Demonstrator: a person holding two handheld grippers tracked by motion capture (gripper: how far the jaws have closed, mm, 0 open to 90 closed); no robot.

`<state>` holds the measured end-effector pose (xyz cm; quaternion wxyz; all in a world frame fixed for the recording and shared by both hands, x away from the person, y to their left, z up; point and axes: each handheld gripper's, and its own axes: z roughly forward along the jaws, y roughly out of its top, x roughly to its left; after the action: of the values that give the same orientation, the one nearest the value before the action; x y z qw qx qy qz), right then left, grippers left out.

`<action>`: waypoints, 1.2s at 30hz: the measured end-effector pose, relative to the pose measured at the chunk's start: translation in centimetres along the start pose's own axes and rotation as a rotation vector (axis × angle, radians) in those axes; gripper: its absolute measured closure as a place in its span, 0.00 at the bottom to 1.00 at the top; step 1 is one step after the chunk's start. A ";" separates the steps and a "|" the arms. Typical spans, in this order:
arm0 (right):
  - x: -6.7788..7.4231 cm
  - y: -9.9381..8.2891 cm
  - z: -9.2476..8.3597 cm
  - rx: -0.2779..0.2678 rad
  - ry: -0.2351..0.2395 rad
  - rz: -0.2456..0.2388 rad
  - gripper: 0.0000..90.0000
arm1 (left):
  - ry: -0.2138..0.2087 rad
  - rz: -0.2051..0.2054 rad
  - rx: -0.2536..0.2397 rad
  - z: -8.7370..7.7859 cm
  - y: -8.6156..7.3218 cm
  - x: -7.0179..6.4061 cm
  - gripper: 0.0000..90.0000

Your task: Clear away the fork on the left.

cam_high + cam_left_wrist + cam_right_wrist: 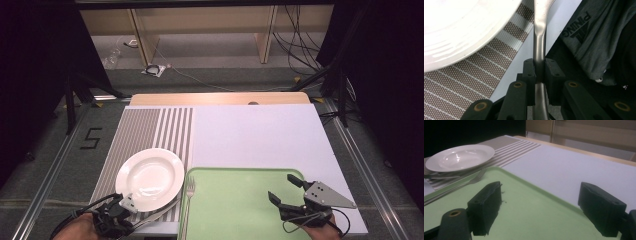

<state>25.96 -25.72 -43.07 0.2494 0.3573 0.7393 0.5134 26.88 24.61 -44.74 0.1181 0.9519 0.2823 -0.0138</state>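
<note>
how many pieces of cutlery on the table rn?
2. A fork lies along the left edge of the green tray. A knife lies on the striped mat beside the plate, its handle clamped in the left gripper.

Both grippers low, near edge
Left gripper (125,203) jaws clamped tight; right gripper (284,189) jaws spread wide, nothing between.

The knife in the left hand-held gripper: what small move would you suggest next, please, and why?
Probably lower and release it: the left hand-held gripper clamps the knife by its handle, its blade already beside the plate on the striped mat.
</note>
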 end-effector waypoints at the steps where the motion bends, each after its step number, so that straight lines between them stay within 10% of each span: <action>1: 0.0 0.0 0.0 0.001 0.000 0.000 0.22 | -0.005 0.007 -0.007 -0.1 0.1 -0.1 0.88; 19: 0.0 0.0 -0.1 -0.001 -0.003 0.002 0.22 | 0.013 0.008 -0.240 -1.1 4.6 -2.9 0.88; 36: 0.0 0.0 -0.1 0.002 -0.006 0.001 0.22 | -0.012 0.044 -0.214 0.1 9.3 -4.4 0.88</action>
<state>25.91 -25.78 -43.06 0.2513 0.3593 0.7389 0.5117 28.24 14.67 -42.44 0.2208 0.9397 0.2607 0.0132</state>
